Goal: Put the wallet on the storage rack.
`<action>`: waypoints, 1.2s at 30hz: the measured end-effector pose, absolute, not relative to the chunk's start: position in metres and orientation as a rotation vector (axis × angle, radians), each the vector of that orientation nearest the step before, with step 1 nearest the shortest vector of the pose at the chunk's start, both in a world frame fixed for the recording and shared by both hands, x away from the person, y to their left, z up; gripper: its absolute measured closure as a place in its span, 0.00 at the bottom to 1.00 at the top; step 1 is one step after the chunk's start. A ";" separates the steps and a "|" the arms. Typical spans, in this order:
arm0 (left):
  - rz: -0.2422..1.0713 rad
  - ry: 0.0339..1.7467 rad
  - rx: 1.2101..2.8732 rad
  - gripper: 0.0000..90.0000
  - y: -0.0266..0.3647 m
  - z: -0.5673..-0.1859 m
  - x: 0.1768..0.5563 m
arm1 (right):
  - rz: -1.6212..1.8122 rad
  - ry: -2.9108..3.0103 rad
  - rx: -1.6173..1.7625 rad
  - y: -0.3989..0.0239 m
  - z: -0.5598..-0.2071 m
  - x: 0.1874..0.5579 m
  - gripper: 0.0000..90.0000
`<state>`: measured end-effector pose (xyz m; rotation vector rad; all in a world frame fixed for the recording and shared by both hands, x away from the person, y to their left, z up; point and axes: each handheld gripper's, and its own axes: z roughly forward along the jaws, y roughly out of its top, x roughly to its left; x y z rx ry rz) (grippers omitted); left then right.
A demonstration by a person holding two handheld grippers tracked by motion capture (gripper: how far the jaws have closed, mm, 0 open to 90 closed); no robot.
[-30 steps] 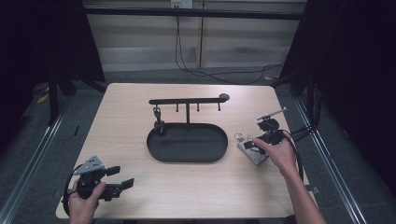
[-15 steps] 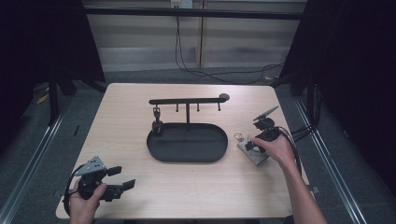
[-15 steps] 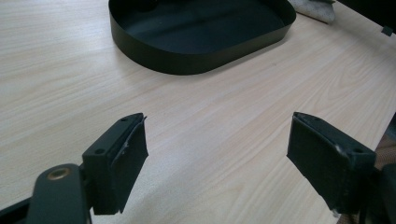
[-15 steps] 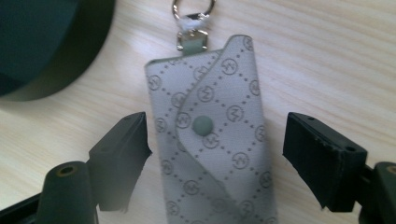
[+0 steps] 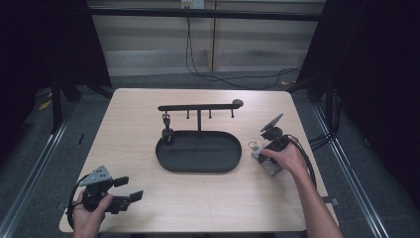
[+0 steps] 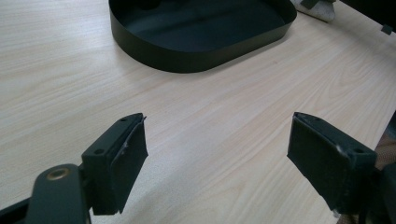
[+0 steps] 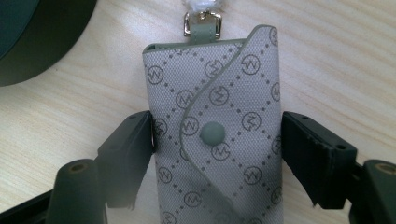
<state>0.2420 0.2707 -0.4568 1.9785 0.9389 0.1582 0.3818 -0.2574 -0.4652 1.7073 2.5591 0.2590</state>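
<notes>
Key pouch [image 7: 217, 135] lies flat on the bench [image 5: 148, 129] beside the black tray [image 5: 198, 151]. Right tool [image 7: 217, 140] has just been closing around it, jaws at both edges. Left tool [image 6: 215, 158] gapes empty. Smooth fabric could slip from a shallow edge grip.

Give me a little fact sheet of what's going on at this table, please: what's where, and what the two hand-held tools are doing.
surface: wooden table
centre: black oval tray with a hook rail behind it
item in hand: grey patterned key pouch, lying flat, right of the tray
right tool: jaws astride the pouch, just been closing, touching or nearly touching its edges
left tool: jaws wide open over bare wood, holding nothing
pouch top: metal clasp
</notes>
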 end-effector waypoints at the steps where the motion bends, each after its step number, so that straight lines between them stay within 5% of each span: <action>1: 0.159 0.938 1.980 0.22 0.271 -0.457 0.242 | 0.254 2.564 1.705 -0.257 -0.465 0.382 0.29; 36: 0.147 0.941 1.992 0.22 0.271 -0.459 0.244 | 0.111 2.590 1.719 -0.244 -0.475 0.388 0.31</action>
